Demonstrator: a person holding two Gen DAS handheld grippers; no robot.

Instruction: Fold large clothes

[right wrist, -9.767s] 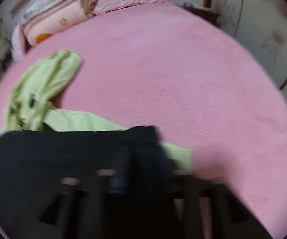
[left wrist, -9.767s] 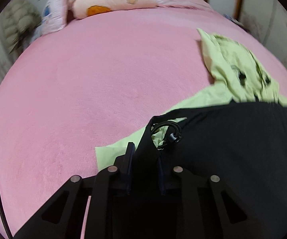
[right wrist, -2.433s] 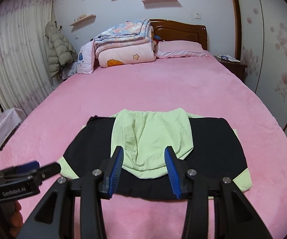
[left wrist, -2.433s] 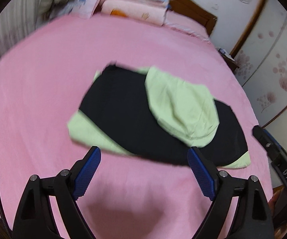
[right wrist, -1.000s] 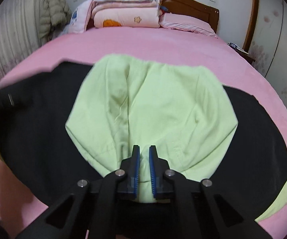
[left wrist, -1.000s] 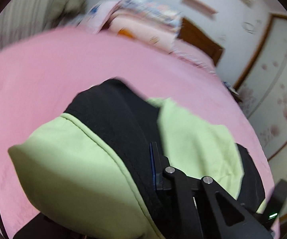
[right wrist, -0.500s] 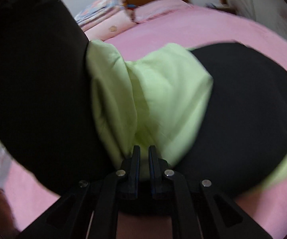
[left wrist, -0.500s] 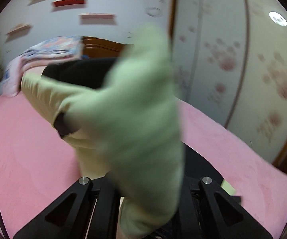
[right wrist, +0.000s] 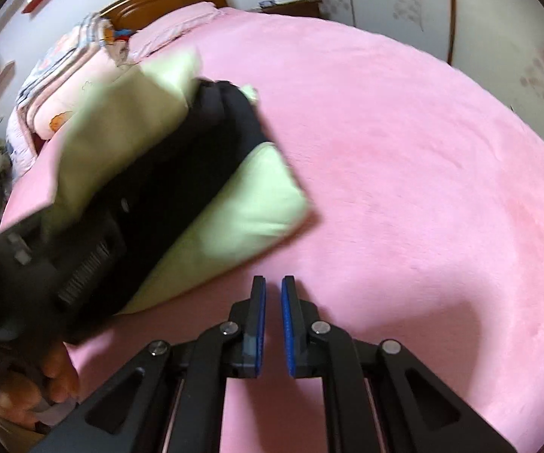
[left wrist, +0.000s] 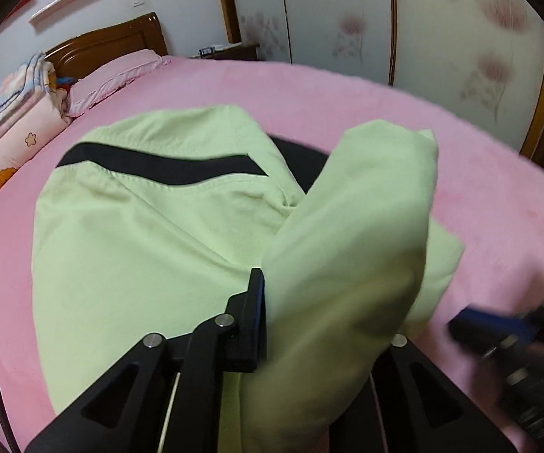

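The light green and black garment (left wrist: 151, 234) lies folded over on the pink bed (left wrist: 479, 173). My left gripper (left wrist: 321, 302) is shut on a bunched green fold of it; only the left finger (left wrist: 256, 313) shows, the other is under the cloth. In the right wrist view the garment (right wrist: 245, 204) is a blurred green and black bundle at the left, partly held up. My right gripper (right wrist: 273, 313) is nearly shut and empty, over bare bed (right wrist: 423, 188), to the right of the bundle. It shows blurred in the left wrist view (left wrist: 498, 332).
Folded quilts (left wrist: 11, 113) and a pink pillow (left wrist: 113, 79) lie by the wooden headboard (left wrist: 113, 37). Flowered wardrobe doors (left wrist: 441, 26) stand along the bed's right side. A bedside table (right wrist: 290, 5) stands in the far corner.
My left gripper has swung the garment's left half across and down over the rest. My right gripper has let go of the green hood and pulled back to the bed beside the bundle.
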